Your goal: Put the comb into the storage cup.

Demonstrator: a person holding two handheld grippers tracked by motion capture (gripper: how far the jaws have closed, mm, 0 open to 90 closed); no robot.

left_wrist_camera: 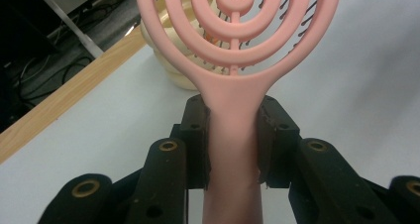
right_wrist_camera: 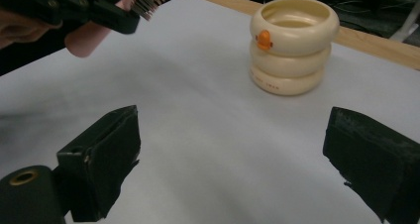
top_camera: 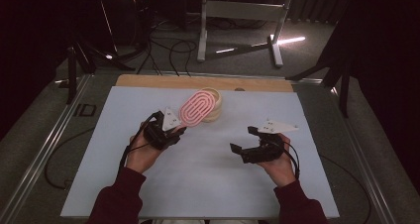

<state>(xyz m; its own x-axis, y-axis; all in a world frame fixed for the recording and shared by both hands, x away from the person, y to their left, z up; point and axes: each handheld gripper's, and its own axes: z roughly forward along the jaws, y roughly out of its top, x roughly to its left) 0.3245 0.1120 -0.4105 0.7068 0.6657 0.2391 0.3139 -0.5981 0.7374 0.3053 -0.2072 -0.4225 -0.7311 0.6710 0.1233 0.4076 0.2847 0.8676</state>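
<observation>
A pink hairbrush (top_camera: pixel 197 108) with a ringed oval head is held up off the table by its handle (left_wrist_camera: pixel 233 149); my left gripper (top_camera: pixel 174 130) is shut on that handle, both pads pressed against it. The brush head hangs over a cream ring-shaped cup (top_camera: pixel 214 108) with an orange duck bill on its side (right_wrist_camera: pixel 292 45), which stands upright at the table's far middle. My right gripper (top_camera: pixel 243 140) hovers open to the right, its jaws wide apart with nothing between them (right_wrist_camera: pixel 233 164), pointing toward the cup.
A white sheet (top_camera: pixel 198 174) covers the table, with a wooden strip (top_camera: pixel 148 80) along its far edge. Beyond the table lie cables and a metal stand's base (top_camera: pixel 237 45) on a dark floor.
</observation>
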